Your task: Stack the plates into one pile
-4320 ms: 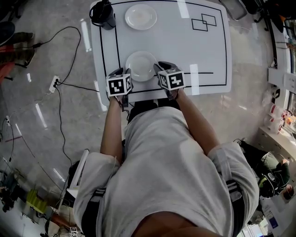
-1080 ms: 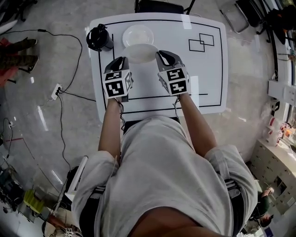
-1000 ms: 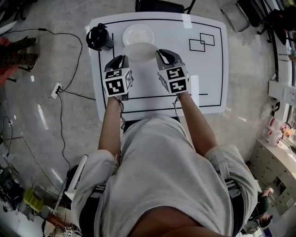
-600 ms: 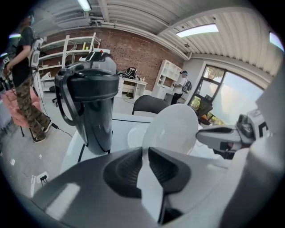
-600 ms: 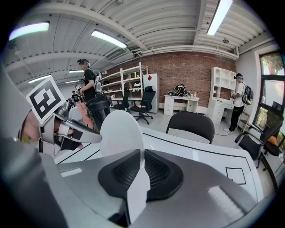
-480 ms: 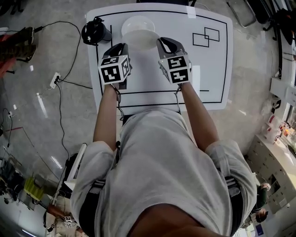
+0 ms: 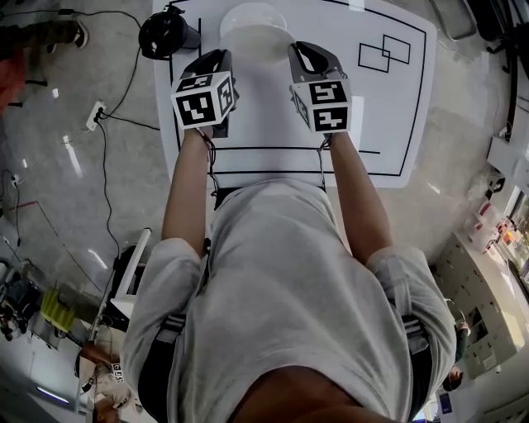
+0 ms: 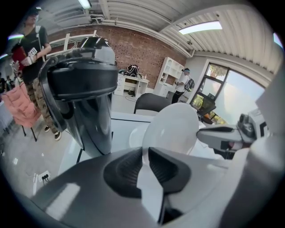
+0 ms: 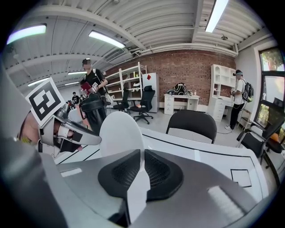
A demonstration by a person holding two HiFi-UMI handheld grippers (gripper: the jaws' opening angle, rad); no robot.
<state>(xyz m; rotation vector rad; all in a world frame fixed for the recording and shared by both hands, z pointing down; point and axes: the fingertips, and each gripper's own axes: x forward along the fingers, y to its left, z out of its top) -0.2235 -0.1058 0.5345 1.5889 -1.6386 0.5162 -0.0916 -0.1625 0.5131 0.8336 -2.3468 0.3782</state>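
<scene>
On the white counter [image 7: 273, 124], my left tool [image 7: 223, 59] and right tool [image 7: 297, 51] pinch opposite rims of the carried plate [image 7: 258, 43]. I should centre it level over the resting plate [image 7: 248, 11], frame top.

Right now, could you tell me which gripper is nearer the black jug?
Left. The left gripper holds the plate by its edge beside the black jug; the right gripper holds the opposite edge, farther from it.

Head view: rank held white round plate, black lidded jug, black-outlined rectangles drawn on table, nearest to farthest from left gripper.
1. White round plate: gripped by the left gripper, to its right.
2. Black lidded jug: left corner of the white table.
3. Black-outlined rectangles: far right of it.
</scene>
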